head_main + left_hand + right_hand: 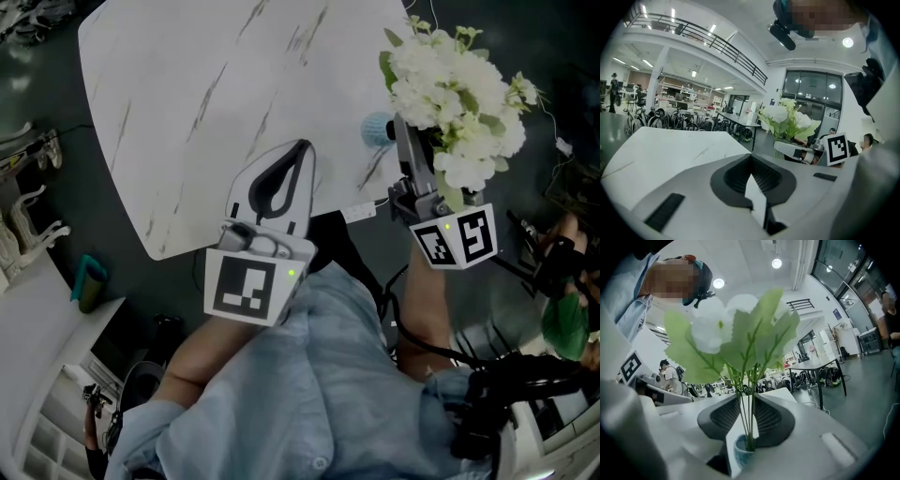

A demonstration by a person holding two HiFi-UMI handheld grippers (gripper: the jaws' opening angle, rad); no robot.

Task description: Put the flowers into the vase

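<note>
Flowers [459, 94] stand with their stems in the blue vase [378, 129] near the bench [187, 94] edge. The right gripper [749, 399] has its fingers narrowly parted around the stems, not pressing them. The left gripper [302, 148] is empty, fingers together.

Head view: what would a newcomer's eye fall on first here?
The bunch of white flowers at the upper right, over the right claw. Its thin stems run down between that claw's jaws into a small blue vase. The white marble table fills the upper left.
</note>
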